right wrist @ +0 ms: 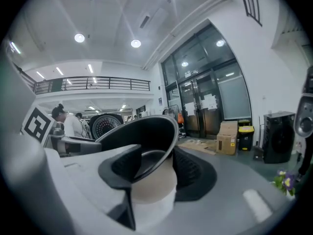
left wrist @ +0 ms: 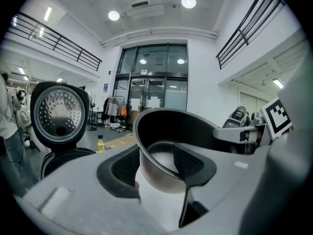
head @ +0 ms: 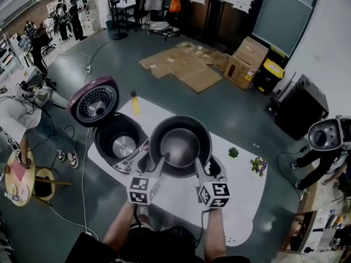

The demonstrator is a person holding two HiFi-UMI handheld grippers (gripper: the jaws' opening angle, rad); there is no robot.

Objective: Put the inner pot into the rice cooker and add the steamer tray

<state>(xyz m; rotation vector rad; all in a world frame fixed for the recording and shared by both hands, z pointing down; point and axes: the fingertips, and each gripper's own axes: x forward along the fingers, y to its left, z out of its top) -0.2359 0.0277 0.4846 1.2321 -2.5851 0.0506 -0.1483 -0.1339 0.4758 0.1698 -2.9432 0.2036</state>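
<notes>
Inner pot (head: pixel 181 146) is hanging at centre frame in the head view, held clear of the white table (head: pixel 241 201) by both tools. Left gripper (head: pixel 158 166) is clamping the pot's near-left rim, one pad inside the wall and one outside. Right gripper (head: pixel 201 167) is clamping the near-right rim the same way, and each gripper view is showing the wall pinched between its pads. Rice cooker (head: pixel 107 141) is standing open just left of the pot, with its lid (head: pixel 94 101) tipped back toward the upper left. No steamer tray is showing in any view.

Assessment: the step in hand is carrying the pot across to the open cavity. Both grips are sitting on the near side, so the far edge is liable to droop; the hands should be keeping level with each other. Advised: centring over the opening, lowering straight, staying clear of the raised lid, and releasing only once the pot is sitting fully down
</notes>
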